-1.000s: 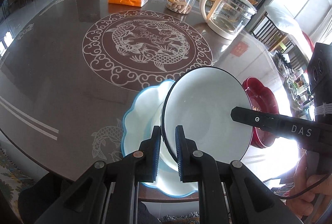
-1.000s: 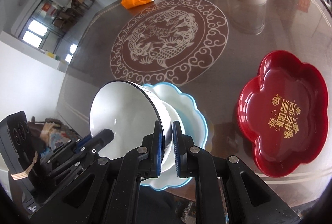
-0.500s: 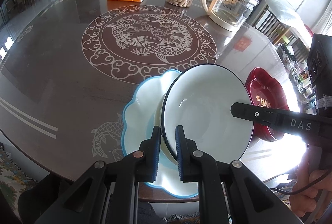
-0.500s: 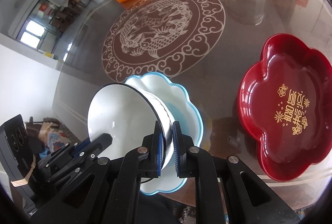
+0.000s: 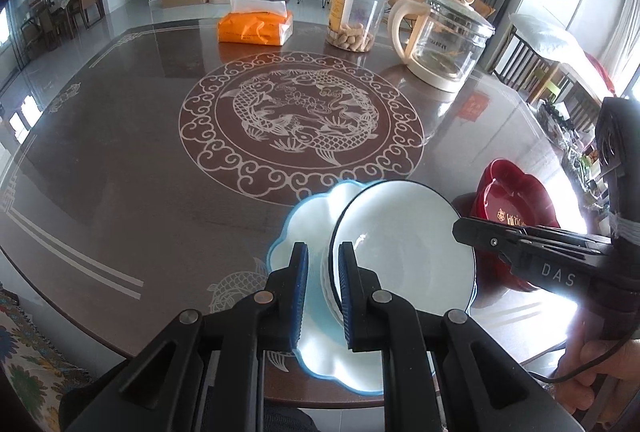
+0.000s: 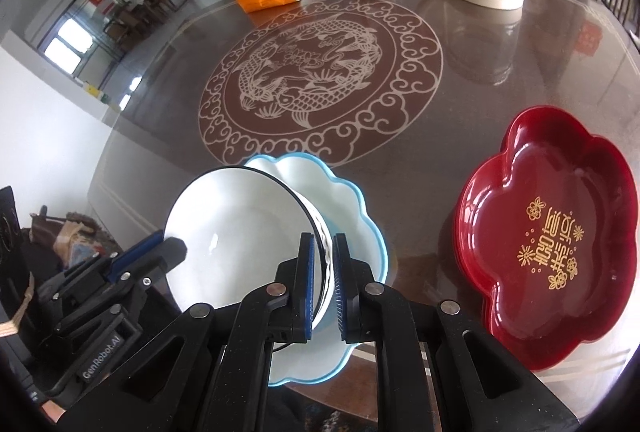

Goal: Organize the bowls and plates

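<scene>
I work over the round dark glass-topped desk (image 5: 120, 159) with its pale fish medallion at the centre. At three o'clock in the right wrist view sits the red lacquered flower-shaped plate stack (image 6: 560, 232), gold characters inside. Nearer me, at six o'clock by the desk edge, lies the white scalloped plate with a blue rim (image 6: 360, 216). Over it I hold the white ceramic bowl with a black rim (image 5: 404, 232), tipped toward me, its foot close to the plate; whether it touches I cannot tell.

Both tools carry it. My left gripper (image 5: 323, 288) has its jaws clenched across the bowl's wall at the bowl's nine o'clock side; my right gripper (image 6: 321, 282) has its jaws clenched on the opposite wall.

In my judgement the step in hand is seating the bowl on the scalloped plate. To do it well I would level the rim first, lower both sides together, keep the foot centred, and only slacken once the weight rests, one side after the other.
</scene>
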{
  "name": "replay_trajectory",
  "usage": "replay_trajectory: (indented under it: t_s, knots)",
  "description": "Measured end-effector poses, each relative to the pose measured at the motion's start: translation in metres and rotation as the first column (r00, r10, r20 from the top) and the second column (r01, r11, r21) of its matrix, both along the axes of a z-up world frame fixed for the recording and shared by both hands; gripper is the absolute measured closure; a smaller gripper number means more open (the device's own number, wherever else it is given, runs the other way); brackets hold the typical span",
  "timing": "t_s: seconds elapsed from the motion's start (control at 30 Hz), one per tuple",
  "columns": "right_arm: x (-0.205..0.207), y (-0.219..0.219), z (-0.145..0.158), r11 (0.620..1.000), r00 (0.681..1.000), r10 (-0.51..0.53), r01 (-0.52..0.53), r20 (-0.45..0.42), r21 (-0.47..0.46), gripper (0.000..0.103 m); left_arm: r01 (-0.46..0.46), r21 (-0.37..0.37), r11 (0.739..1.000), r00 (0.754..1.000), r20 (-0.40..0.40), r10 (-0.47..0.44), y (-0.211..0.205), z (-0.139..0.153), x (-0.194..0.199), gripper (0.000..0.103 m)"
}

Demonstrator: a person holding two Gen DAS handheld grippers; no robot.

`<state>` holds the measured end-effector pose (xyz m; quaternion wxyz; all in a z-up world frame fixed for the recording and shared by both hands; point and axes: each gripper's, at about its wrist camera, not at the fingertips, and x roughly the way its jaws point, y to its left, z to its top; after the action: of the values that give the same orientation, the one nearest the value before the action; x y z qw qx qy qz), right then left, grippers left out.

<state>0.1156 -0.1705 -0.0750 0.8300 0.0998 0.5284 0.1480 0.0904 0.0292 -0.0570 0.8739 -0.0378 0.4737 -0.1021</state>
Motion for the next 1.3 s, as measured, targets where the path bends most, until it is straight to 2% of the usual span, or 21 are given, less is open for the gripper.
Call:
replay_trajectory:
  t_s: [0.07,0.1,0.2,0.23,0.43,0.57,0.83,1.23,1.27,1.3]
  knots:
    - [-0.005,-0.001,0.006,1.0,0.999,-0.001,0.002,0.045,-0.014,0.087,-0.015,0.01,1.0,1.0,0.024,0.015,0.007,0.005,-0.004,0.089]
    - [-0.008,-0.002,0.009,1.0,0.998,-0.006,0.008,0.07,-0.021,0.082,-0.024,0.014,1.0,0.999,0.033,0.023,0.01,0.006,-0.006,0.089]
    - [-0.024,-0.007,0.02,0.999,0.988,-0.024,0.028,0.155,-0.024,0.051,-0.063,0.015,0.998,0.997,0.048,0.062,0.023,0.003,-0.019,0.089]
    - [-0.031,-0.008,0.023,0.999,0.982,-0.029,0.036,0.189,-0.031,0.044,-0.077,0.008,0.997,0.996,0.047,0.077,0.027,0.0,-0.024,0.089]
    - [-0.085,-0.013,0.027,0.991,0.925,-0.079,0.113,0.373,-0.069,0.039,-0.154,0.005,0.988,0.988,0.016,0.154,0.044,-0.021,-0.051,0.088]
    - [-0.111,-0.009,0.015,0.986,0.899,-0.091,0.143,0.429,-0.09,0.039,-0.173,0.02,0.985,0.985,0.022,0.172,0.045,-0.027,-0.058,0.088]
    - [-0.126,-0.007,-0.01,0.982,0.91,-0.09,0.15,0.406,-0.119,0.039,-0.183,0.051,0.982,0.98,0.089,0.178,0.04,-0.021,-0.066,0.088]
    - [-0.138,0.003,-0.038,0.982,0.933,-0.033,0.097,0.359,-0.162,0.038,-0.201,0.061,0.978,0.976,0.104,0.194,0.045,-0.027,-0.066,0.084]
    - [-0.137,0.003,-0.04,0.982,0.934,-0.033,0.097,0.357,-0.164,0.038,-0.203,0.061,0.977,0.975,0.104,0.196,0.046,-0.028,-0.065,0.081]
    - [-0.137,0.004,-0.041,0.981,0.935,-0.03,0.095,0.353,-0.168,0.037,-0.205,0.06,0.977,0.974,0.107,0.198,0.046,-0.029,-0.066,0.073]
